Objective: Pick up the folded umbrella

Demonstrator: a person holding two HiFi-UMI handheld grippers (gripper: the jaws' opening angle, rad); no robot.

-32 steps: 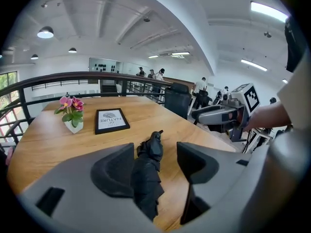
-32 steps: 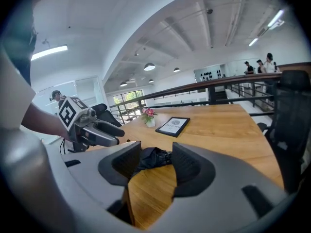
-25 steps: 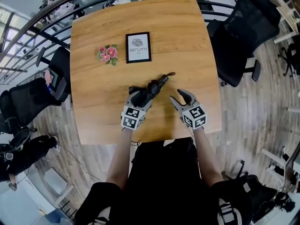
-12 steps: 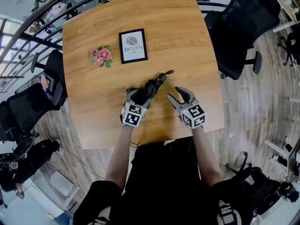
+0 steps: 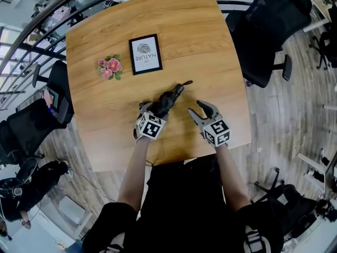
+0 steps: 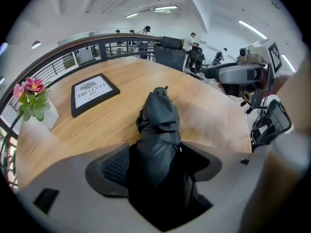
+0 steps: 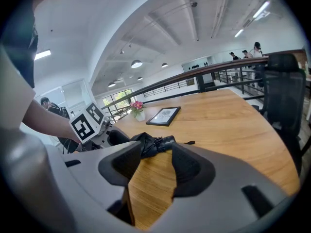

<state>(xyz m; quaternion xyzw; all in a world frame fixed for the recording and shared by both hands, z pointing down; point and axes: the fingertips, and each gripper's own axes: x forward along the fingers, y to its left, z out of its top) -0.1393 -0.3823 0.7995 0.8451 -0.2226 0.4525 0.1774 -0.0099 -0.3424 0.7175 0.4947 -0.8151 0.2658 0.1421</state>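
The folded black fabric umbrella (image 5: 169,96) lies on the light wooden table (image 5: 200,46), its near end set between the jaws of the grey left gripper (image 5: 154,110), which have just been opened wide and are not pressed on it. The grey right gripper (image 5: 197,108) is held open and empty nearby. The grasp is judged to be in hand: the left jaws must be closed firmly on the bundle before it is lifted.

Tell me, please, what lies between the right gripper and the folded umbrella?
Nothing but bare table: in the head view a strip of wood separates the right gripper from the folded umbrella, and the right gripper view shows the same.
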